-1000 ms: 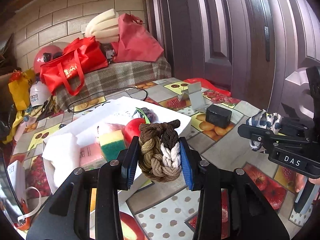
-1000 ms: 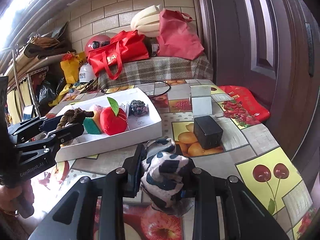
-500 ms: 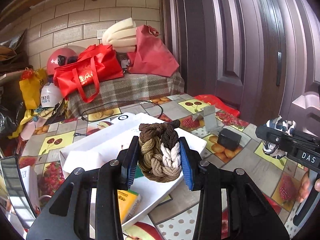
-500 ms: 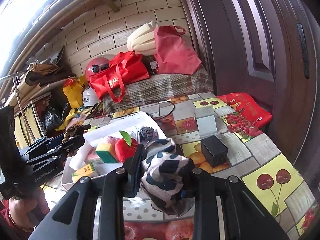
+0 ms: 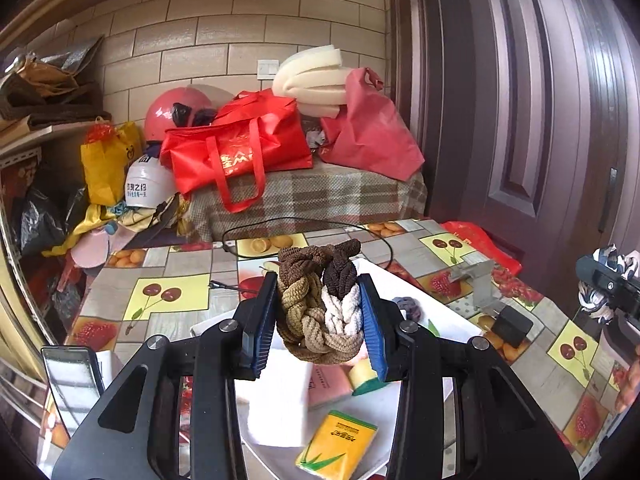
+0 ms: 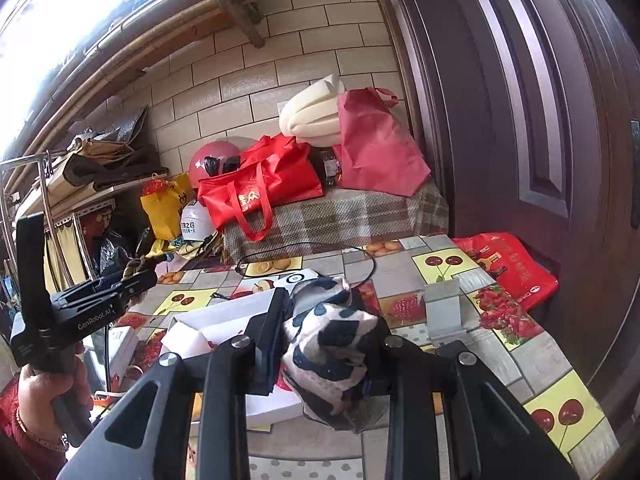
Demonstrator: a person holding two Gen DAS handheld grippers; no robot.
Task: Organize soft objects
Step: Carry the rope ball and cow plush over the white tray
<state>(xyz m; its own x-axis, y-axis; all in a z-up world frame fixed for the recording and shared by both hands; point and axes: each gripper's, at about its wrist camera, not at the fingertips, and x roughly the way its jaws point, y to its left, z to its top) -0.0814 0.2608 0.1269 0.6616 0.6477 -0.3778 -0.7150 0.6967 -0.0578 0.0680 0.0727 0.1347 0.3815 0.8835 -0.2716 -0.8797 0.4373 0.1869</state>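
A person's left gripper (image 5: 320,320) is clenched on a braided hair tie (image 5: 320,308) of brown, tan and white cord, held above the white tray (image 5: 420,300) on the fruit-patterned counter (image 5: 168,296). The right gripper (image 6: 324,344) grasps a black-and-white spotted cloth bundle (image 6: 328,352), also in the air, over the tray's near edge. Over the past 1 second both grippers have risen: the tray, which filled the middle of each view, now sits lower and partly behind the fingers, and the brick wall takes up more of the frame. Inside the tray lie a pink packet (image 5: 330,384), a yellow-green sponge (image 5: 364,376), a purple scrunchie (image 5: 408,308) and a yellow tissue pack (image 5: 338,450). Beyond it stand a black box (image 5: 512,320) and a grey stand (image 5: 478,284); red bags (image 5: 236,156) crowd the plaid bench behind. Both soft items appear lifted but not yet placed, so sorting them seems unfinished.
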